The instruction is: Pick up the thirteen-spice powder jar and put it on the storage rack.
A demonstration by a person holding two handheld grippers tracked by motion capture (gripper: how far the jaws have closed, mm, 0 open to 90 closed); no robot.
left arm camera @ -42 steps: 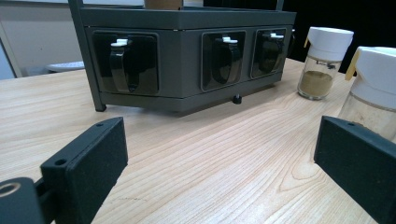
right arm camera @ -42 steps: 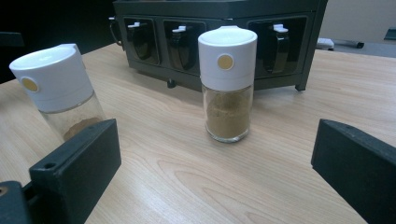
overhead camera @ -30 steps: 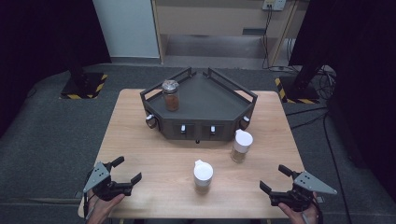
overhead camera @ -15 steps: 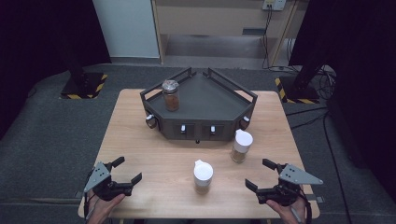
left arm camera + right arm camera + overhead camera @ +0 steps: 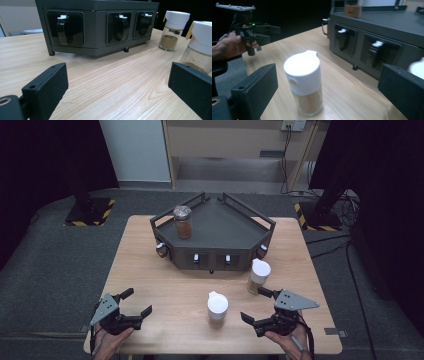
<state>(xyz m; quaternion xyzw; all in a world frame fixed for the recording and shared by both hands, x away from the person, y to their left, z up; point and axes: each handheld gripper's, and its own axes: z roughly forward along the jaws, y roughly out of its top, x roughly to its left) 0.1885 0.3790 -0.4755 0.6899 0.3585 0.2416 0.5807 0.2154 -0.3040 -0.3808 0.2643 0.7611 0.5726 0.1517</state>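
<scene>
Holding the right gripper [image 5: 264, 306] low over the wooden surface [image 5: 165, 285], fingers [image 5: 254, 87] spread wide and gripping nothing. Facing the near spice jar [image 5: 305, 82], white-capped with brown powder in the glass, standing upright ahead of and between the right fingers, apart from both. Seeing a second white-capped spice jar [image 5: 258, 275] just beyond the right gripper's outer finger, upright beside the front of the dark grey rack [image 5: 220, 227]. Showing, on the rack's top, a third jar [image 5: 183, 222] with a clear lid and brown contents, well away from both pairs of fingers.

Keeping the left gripper [image 5: 135, 302] near the front edge of the surface, fingers [image 5: 47, 86] likewise wide apart and empty, bare wood lying between them. Looking along those fingers toward the rack's front panels with their white-tipped latches [image 5: 62, 17], both white-capped jars standing off toward the right-hand finger.
</scene>
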